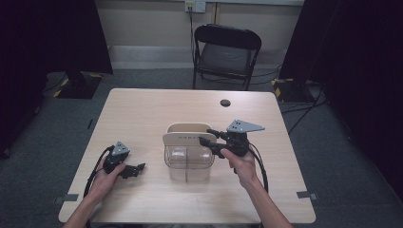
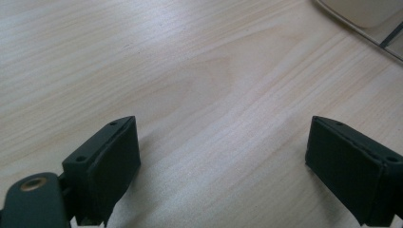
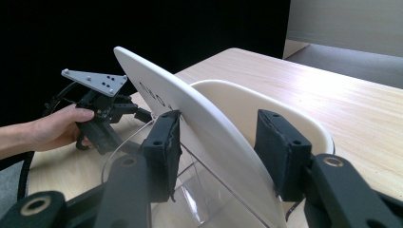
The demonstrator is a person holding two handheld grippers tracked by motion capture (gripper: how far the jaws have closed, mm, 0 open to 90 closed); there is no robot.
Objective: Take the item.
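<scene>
A clear plastic container (image 1: 187, 166) stands at the middle of the table. A white oval lid (image 1: 186, 139) stands tilted on edge across its top, with a cream curved piece (image 1: 187, 127) just behind it. My right gripper (image 1: 207, 143) reaches in from the right at the lid's end. In the right gripper view my right gripper (image 3: 218, 137) is open and straddles the lid (image 3: 190, 109); the left pad (image 3: 166, 142) touches its face and the right pad stands off it. My left gripper (image 1: 135, 170) rests open on the table to the left of the container, nothing between its jaws (image 2: 221, 142).
The wooden table (image 1: 142, 109) has a dark round hole (image 1: 225, 102) near its far edge. A black folding chair (image 1: 225, 52) stands behind the table. Cables trail from both grippers towards the front edge. A corner of the container (image 2: 366, 14) lies ahead of the left gripper.
</scene>
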